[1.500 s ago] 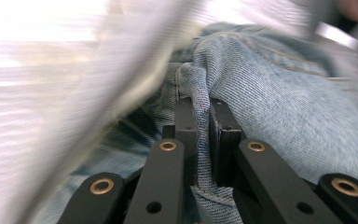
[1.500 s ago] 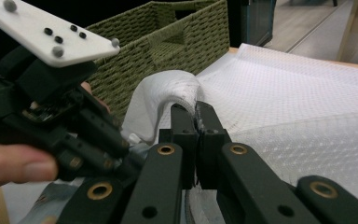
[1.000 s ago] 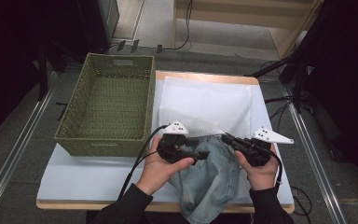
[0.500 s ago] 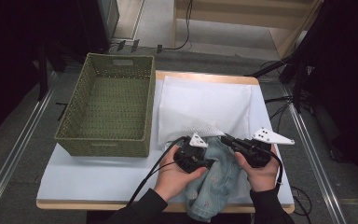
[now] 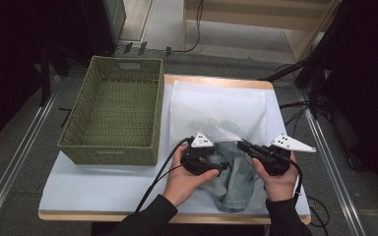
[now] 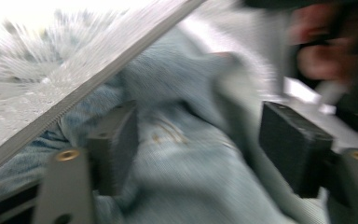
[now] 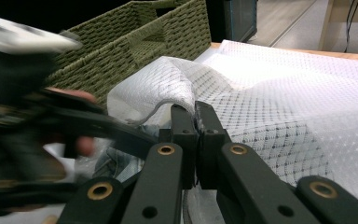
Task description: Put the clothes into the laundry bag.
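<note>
A light blue denim garment (image 5: 236, 182) lies crumpled at the table's near edge, its upper part at the mouth of a white mesh bag (image 5: 216, 108). My left gripper (image 5: 224, 167) reaches over the denim from the left. In the left gripper view its jaws (image 6: 200, 140) have just been opening and stand apart with denim (image 6: 182, 177) between them, under the bag's edge (image 6: 28, 93). My right gripper (image 5: 241, 145) holds the bag's mouth from the right. In the right gripper view it (image 7: 196, 112) is shut on a pinch of the mesh bag (image 7: 284, 93), lifting the edge.
An empty green woven basket (image 5: 108, 150) stands left of the bag, its wall (image 7: 135, 42) close behind the lifted mesh. The white table cover (image 5: 103, 187) is bare in front of the basket. Cables trail from both grippers toward the person.
My left hand moved right from the bag's left side onto the denim, and the garment bunched up more under it. The right hand stayed where it was, still pinching the mesh.
</note>
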Demonstrator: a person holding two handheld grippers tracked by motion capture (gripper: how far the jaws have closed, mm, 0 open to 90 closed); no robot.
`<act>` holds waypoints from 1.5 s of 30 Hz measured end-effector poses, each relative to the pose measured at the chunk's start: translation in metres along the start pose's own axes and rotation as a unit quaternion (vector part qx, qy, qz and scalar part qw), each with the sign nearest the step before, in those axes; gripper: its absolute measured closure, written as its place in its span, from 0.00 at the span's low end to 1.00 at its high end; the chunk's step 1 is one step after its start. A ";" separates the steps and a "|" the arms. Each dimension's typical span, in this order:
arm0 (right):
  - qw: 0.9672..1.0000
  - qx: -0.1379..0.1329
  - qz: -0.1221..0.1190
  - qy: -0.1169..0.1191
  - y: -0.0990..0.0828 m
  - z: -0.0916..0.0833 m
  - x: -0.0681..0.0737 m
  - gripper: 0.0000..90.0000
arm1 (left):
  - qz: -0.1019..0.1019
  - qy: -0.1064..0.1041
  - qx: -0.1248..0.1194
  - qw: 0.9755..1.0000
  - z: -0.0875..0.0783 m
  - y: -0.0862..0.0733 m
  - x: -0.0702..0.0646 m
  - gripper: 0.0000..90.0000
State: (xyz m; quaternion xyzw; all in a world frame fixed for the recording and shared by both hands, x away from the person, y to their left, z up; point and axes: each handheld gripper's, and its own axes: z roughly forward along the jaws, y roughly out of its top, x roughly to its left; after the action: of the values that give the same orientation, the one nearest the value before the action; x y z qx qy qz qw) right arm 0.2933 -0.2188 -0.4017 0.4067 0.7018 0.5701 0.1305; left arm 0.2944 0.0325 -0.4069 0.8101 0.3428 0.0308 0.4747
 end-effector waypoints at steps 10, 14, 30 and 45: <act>1.000 0.013 -0.006 0.009 -0.002 0.008 0.005 1.00 | -0.008 0.049 0.154 0.987 0.035 -0.033 -0.003 0.42; 1.000 0.017 -0.009 0.015 -0.003 0.010 0.008 1.00 | -0.012 0.035 0.131 0.991 0.032 -0.020 -0.006 0.87; 1.000 0.004 -0.008 -0.001 -0.004 0.011 0.011 1.00 | 0.005 0.063 0.044 0.997 0.062 -0.013 0.017 0.77; 1.000 0.014 -0.011 -0.006 -0.008 0.014 0.005 1.00 | 0.000 0.100 0.078 0.992 -0.010 -0.040 0.010 0.36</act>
State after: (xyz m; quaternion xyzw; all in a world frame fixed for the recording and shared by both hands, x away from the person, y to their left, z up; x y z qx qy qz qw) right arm 0.2959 -0.2058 -0.4121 0.4039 0.7136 0.5561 0.1355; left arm 0.2771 0.0584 -0.4353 0.8376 0.3897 0.0852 0.3732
